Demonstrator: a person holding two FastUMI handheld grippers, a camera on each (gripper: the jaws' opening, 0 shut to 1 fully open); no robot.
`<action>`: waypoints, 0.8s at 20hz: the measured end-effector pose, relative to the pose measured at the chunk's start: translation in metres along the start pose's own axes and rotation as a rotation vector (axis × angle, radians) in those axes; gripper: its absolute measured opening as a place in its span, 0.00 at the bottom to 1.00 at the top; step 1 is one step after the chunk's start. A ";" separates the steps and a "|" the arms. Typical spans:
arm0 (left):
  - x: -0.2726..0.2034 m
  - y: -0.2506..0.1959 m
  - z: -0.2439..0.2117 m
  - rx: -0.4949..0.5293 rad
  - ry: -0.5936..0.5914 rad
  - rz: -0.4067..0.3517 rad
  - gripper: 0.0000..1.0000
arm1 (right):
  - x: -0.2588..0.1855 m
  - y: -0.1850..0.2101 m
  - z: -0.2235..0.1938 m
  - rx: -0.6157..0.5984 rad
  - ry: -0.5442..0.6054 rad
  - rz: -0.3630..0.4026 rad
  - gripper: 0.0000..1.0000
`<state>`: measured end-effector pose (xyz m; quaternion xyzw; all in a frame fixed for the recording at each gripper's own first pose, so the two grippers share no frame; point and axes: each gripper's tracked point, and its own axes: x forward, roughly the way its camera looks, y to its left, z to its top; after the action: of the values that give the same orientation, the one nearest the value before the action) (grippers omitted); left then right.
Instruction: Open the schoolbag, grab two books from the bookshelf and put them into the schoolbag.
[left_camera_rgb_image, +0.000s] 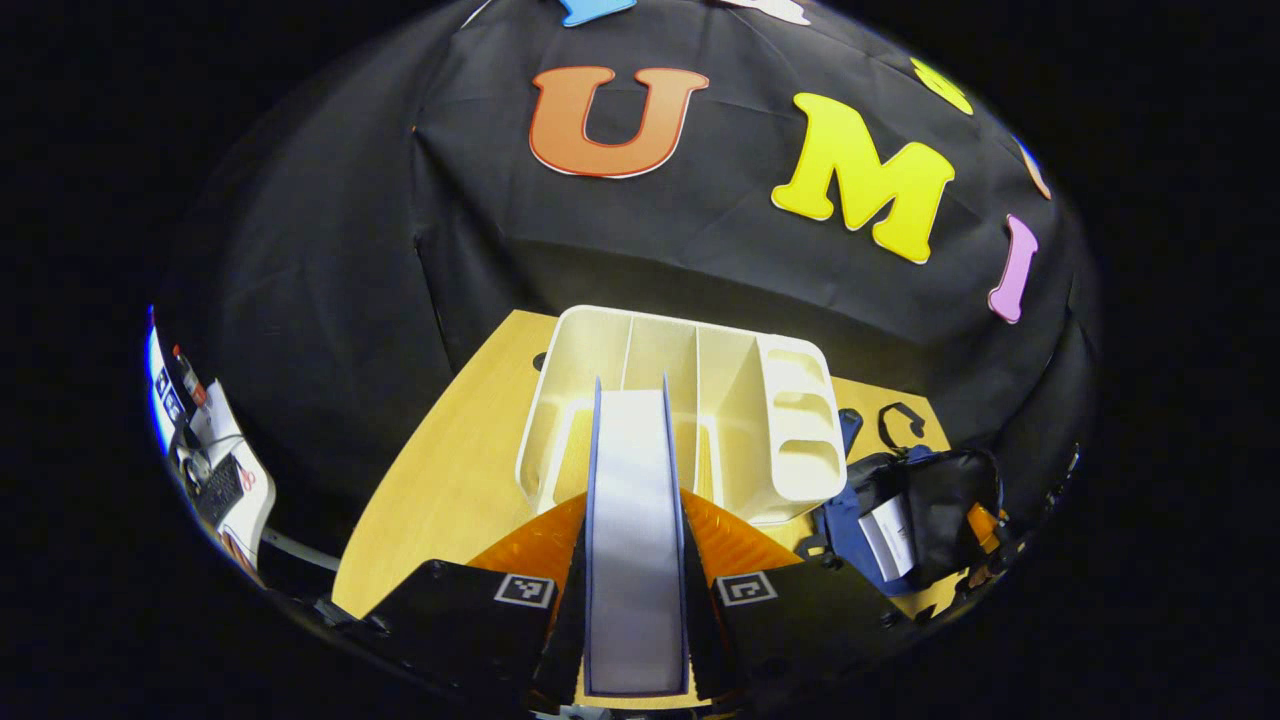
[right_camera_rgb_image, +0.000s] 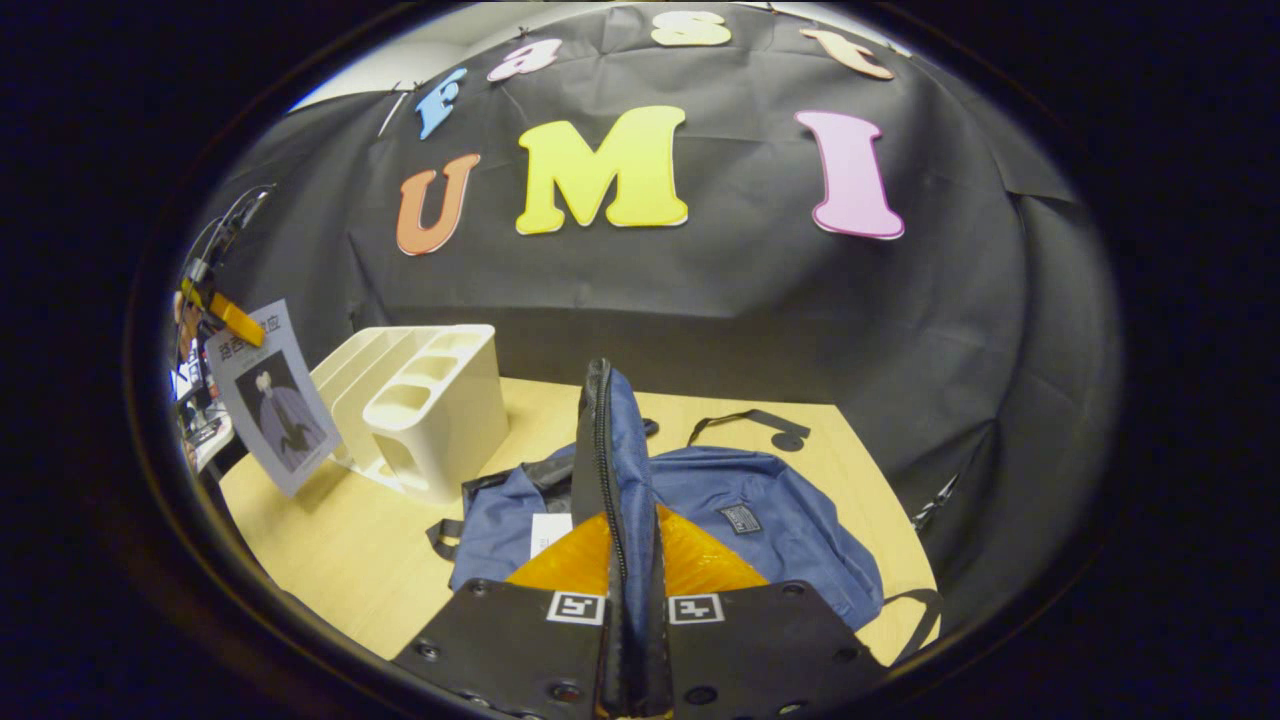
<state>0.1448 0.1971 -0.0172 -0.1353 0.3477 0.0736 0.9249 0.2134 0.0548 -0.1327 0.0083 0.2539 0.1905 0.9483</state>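
My left gripper (left_camera_rgb_image: 635, 510) is shut on a pale book (left_camera_rgb_image: 636, 520) with blue edges, held upright just above the cream bookshelf (left_camera_rgb_image: 760, 420) on the wooden table. In the right gripper view that book (right_camera_rgb_image: 272, 400) hangs left of the bookshelf (right_camera_rgb_image: 430, 400), its cover facing me, with the left gripper (right_camera_rgb_image: 225, 315) above it. My right gripper (right_camera_rgb_image: 625, 530) is shut on the zipper edge of the blue schoolbag (right_camera_rgb_image: 780, 520) and holds that flap up. A white book (right_camera_rgb_image: 550, 530) lies in the bag's opening. The schoolbag (left_camera_rgb_image: 930, 500) lies right of the shelf with the white book (left_camera_rgb_image: 890, 540) inside.
The bag's black straps (right_camera_rgb_image: 750, 420) trail across the table (right_camera_rgb_image: 330, 540) behind it. The black cloth wall stands close behind the table. Off the table's left edge there is a desk with a keyboard (left_camera_rgb_image: 215, 485).
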 end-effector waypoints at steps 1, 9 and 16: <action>-0.004 0.002 -0.009 -0.020 0.007 -0.016 0.45 | 0.000 0.002 -0.001 -0.002 0.003 0.000 0.08; -0.013 -0.013 -0.063 -0.242 0.019 -0.198 0.45 | 0.002 0.005 -0.004 -0.013 0.012 0.000 0.09; -0.002 -0.028 -0.092 -0.445 0.014 -0.295 0.45 | 0.008 0.007 -0.005 0.005 0.054 0.012 0.09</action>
<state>0.0929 0.1428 -0.0768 -0.3851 0.3058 0.0118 0.8707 0.2143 0.0641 -0.1403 0.0069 0.2795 0.1957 0.9400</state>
